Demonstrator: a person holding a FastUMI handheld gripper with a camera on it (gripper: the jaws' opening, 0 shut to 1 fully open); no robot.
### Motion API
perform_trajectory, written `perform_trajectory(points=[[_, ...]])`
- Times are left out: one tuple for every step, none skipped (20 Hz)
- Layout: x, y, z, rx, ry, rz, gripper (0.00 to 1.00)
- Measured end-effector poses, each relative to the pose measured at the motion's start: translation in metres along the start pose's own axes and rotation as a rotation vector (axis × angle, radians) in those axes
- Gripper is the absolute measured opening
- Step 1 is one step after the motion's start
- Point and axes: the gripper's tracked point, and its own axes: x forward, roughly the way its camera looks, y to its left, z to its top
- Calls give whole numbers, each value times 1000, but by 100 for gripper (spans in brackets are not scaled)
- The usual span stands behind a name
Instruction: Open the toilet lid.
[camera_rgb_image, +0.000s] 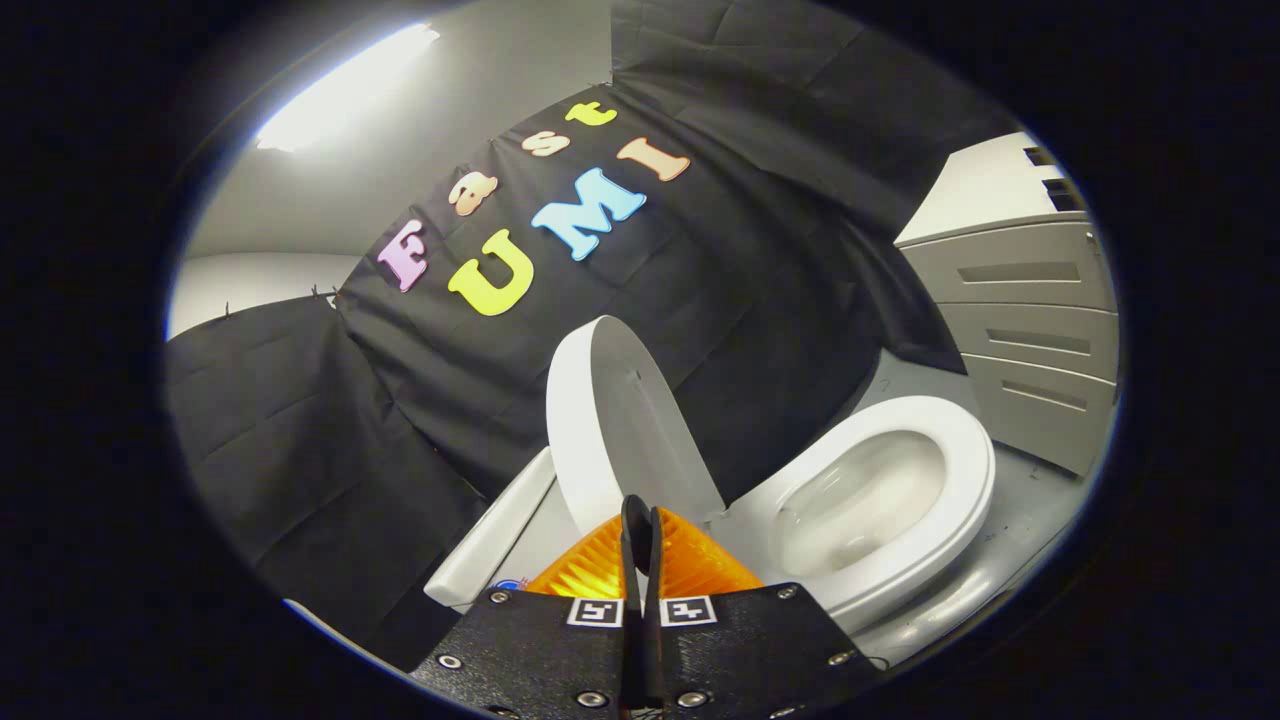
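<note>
I am seeing the lid (610, 420) standing raised just beyond my tongs (640, 525), beside the bowl (880, 500); fingers are pressing together, gripping nothing.

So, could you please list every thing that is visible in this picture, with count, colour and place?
toilet lid: one, white, raised upright, just beyond the tool's fingers
toilet seat: one, white, lying down around the bowl, beside the lid
toilet bowl: one, white, inside the seat ring
toilet tank: one, white, behind the lid, against the cloth
black cloth wall: one, black, behind the toilet
drawer cabinet: one, grey, three drawer fronts seen, beyond the seat
ceiling light: one, bright white, above the cloth
floor: grey, between toilet and cabinet
tool: one, fingers closed together, holding nothing, tips in front of the lid's lower part
</note>
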Motion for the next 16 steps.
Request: perform_trajectory(points=[[1, 5, -2, -36, 13, 10, 0], [-1, 4, -1, -45, 6, 4, 0], [-1, 0, 0, -32, -2, -3, 0], [0, 1, 0, -2, -5, 5, 0], [3, 11, -7, -20, 5, 27, 0], [7, 22, -8, -62, 11, 46, 0], [9, 31, -10, -113, 25, 53, 0], [10, 36, -12, -134, 28, 49, 0], [9, 36, -15, -142, 31, 46, 0], [9, 40, -17, -133, 33, 49, 0], [11, 47, -22, -149, 37, 61, 0], [12, 54, -25, -176, 42, 72, 0], [14, 60, -27, -212, 47, 78, 0], [14, 64, -27, -233, 43, 80, 0], [15, 64, -30, -242, 43, 82, 0], [16, 68, -33, -245, 45, 89, 0]])
